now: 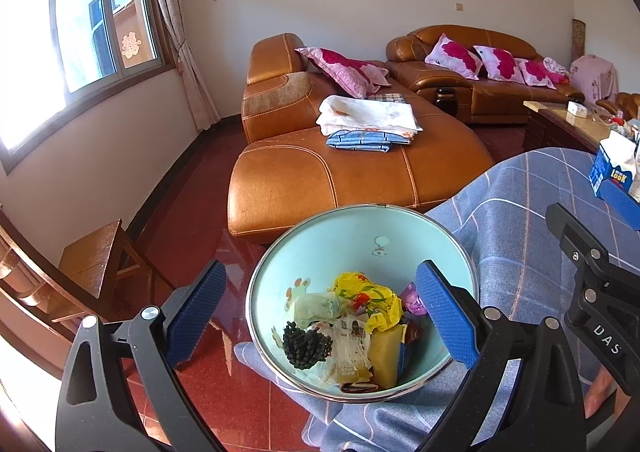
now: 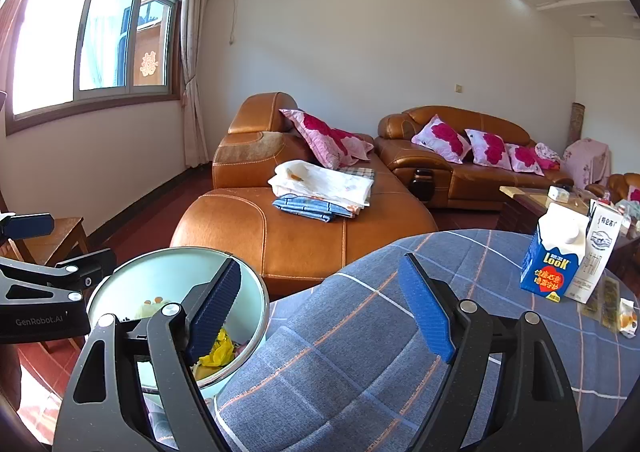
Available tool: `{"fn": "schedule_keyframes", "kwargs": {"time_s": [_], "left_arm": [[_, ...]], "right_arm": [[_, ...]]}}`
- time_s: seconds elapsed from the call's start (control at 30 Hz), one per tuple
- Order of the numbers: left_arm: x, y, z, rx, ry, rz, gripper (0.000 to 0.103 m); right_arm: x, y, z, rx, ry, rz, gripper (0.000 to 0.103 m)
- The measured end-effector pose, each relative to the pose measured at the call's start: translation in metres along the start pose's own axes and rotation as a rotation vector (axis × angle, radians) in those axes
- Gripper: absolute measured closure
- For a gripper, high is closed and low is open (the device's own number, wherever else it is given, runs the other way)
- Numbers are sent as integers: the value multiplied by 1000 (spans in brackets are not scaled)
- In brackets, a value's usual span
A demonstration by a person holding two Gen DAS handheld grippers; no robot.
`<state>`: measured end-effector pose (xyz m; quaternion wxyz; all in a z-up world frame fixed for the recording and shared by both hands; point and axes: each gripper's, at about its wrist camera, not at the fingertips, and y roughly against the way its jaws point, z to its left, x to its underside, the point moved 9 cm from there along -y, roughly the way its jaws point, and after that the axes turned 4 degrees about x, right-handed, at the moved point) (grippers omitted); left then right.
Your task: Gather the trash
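Observation:
A pale green bin (image 1: 320, 248) with a metal rim stands beside the cloth-covered table and holds trash (image 1: 352, 328): yellow plastic, wrappers, a dark cluster. My left gripper (image 1: 324, 312) is open and empty above the bin. My right gripper (image 2: 320, 308) is open and empty over the table edge, its left finger over the bin (image 2: 160, 276). A blue LOOK milk carton (image 2: 554, 252) and a white carton (image 2: 598, 252) stand on the table at the right, with small wrappers (image 2: 612, 304) beside them. The blue carton also shows in the left wrist view (image 1: 614, 172).
A blue plaid tablecloth (image 2: 360, 352) covers the table. An orange leather sofa (image 1: 340, 168) with folded cloths and pink pillows stands behind. A wooden stool (image 1: 96, 256) is at the left. A coffee table (image 2: 532, 200) is at the far right. The floor is red tile.

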<state>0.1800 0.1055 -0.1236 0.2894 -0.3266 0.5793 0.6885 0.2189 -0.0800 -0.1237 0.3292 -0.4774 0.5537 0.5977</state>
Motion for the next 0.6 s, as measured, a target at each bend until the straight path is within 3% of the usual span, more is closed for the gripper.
{"fn": "schedule_keyframes", "kwargs": {"time_s": [0.37, 0.53, 0.6], "left_arm": [[2, 0, -5, 17, -16, 10, 9], [3, -2, -6, 31, -7, 21, 9], [3, -2, -7, 39, -6, 20, 9]], "right_arm": [[1, 6, -3, 13, -16, -12, 22], [-4, 19, -32, 69, -75, 13, 21], [-7, 25, -54, 110, -103, 30, 15]]}}
